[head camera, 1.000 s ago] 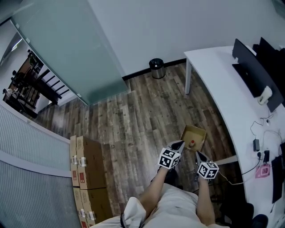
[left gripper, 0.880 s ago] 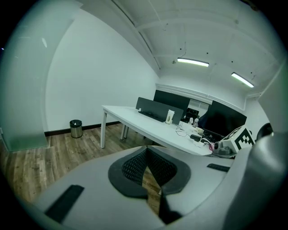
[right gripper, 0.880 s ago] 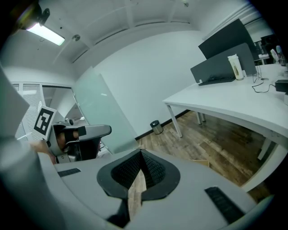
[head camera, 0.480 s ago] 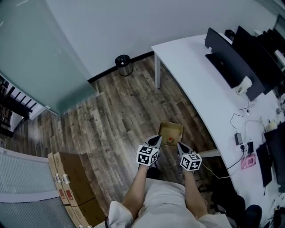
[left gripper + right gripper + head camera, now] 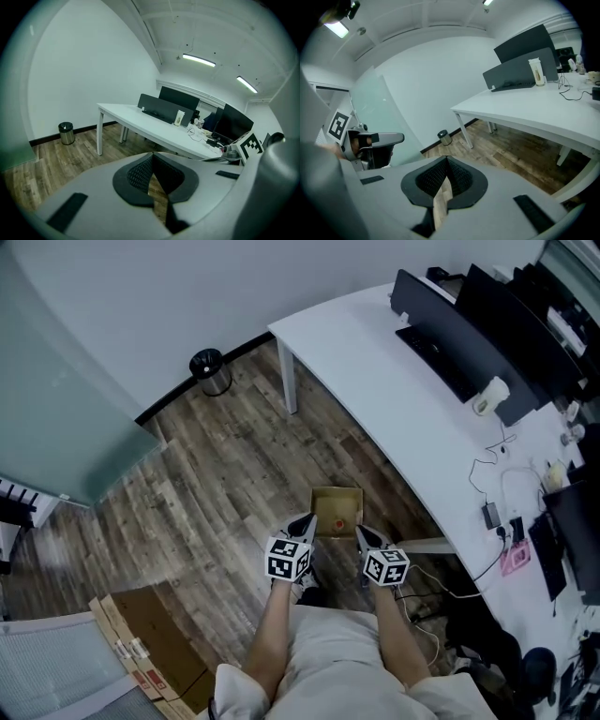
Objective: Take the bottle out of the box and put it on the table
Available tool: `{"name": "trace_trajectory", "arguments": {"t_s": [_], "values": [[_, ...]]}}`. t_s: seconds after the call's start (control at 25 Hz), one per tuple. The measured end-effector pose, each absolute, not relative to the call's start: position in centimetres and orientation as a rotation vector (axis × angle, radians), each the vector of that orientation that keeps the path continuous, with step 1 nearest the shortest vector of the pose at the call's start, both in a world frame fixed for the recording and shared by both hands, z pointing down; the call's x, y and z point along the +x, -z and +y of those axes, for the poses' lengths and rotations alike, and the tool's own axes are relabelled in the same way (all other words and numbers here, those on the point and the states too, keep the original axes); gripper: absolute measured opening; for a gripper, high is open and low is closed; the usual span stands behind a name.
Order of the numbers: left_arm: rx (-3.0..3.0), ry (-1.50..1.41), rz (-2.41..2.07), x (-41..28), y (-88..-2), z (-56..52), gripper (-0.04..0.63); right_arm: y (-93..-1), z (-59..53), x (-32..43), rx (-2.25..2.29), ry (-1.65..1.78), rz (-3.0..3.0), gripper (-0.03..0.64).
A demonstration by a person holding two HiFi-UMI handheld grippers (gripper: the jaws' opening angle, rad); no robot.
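Hand-held grippers: two. I saw the left hand-held gripper (image 5: 307, 520) and the right hand-held gripper (image 5: 360, 533) with jaws together and empty, near the box.
Box: one (image 5: 323, 498), open, on the floor (image 5: 216, 474).
Bottle: one (image 5: 338, 524), inside the box, red top showing.
Surface: one (image 5: 375, 362), white, beside the box.
Bin: one (image 5: 210, 371), by the wall (image 5: 141, 296).

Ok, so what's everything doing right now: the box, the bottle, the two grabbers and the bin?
Cardboard box: open at the top, sitting on the wooden floor.
Bottle: inside the box, not taken out yet.
Left gripper: fingers shut, holding nothing.
Right gripper: fingers shut, holding nothing.
Trash bin: standing upright by the wall.
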State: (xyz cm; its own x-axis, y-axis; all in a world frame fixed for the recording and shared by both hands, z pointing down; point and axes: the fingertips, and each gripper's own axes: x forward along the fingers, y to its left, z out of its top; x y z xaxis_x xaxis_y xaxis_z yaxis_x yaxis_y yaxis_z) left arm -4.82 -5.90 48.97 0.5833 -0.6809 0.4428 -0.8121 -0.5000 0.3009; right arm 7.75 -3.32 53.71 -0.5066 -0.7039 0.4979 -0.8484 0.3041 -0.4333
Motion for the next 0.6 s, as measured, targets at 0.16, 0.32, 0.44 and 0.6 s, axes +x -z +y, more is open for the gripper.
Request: {"name": "trace_trajectory", "arguments": {"t_s": [0.16, 0.32, 0.44, 0.6], "values": [[2.327, -0.349, -1.164, -6.7, -49.8, -7.8, 0.014, -54.6, -4.5, 7.1, 1.487, -0.986, -2.321, 0.040], [2.291, -0.305, -1.176, -8.7, -51.0, -9.6, 0.014, -56.4, -4.5, 6.9, 1.457, -0.961, -2.258, 0.040], [2.273, -0.311, -1.160, -8.9, -52.5, -9.6, 0.015, -57.7, -4.0, 7.4, 1.435, -0.972, -2.221, 0.040], [2.234, -0.340, -1.132, -8.9, -55.5, -9.0, 0.014, -60.3, -3.9, 8.0, 1.414, -1.010, -2.169, 0.040]]}}
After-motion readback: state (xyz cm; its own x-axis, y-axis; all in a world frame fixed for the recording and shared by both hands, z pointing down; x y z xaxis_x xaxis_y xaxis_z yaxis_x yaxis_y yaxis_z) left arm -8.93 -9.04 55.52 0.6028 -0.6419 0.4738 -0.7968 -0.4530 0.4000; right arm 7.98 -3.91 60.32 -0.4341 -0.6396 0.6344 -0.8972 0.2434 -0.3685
